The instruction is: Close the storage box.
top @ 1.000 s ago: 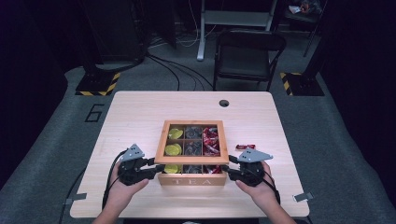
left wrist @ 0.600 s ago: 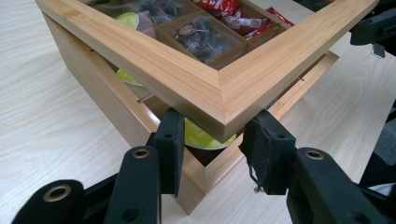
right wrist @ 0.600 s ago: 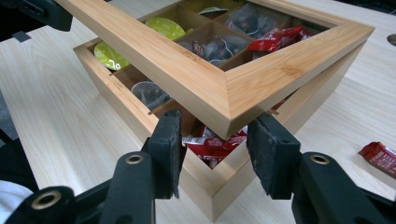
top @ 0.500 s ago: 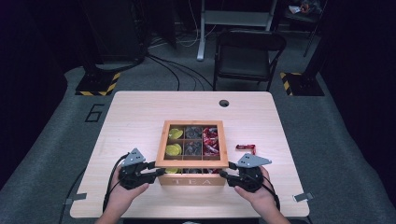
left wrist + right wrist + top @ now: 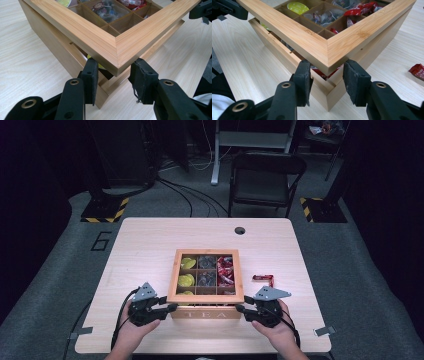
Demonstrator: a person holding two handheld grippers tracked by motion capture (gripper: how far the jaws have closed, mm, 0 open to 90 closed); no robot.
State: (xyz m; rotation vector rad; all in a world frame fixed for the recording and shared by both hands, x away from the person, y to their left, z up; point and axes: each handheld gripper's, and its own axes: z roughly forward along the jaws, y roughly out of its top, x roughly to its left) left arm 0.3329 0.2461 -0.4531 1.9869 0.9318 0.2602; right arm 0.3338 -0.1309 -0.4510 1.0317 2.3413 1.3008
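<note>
While both grippers lift the lid (image 5: 205,297), lower compartments stay hidden.

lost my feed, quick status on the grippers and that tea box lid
Left gripper and right gripper open, each under a front lid corner. Lid raised off tea box. Red packet lies apart, right.
</note>
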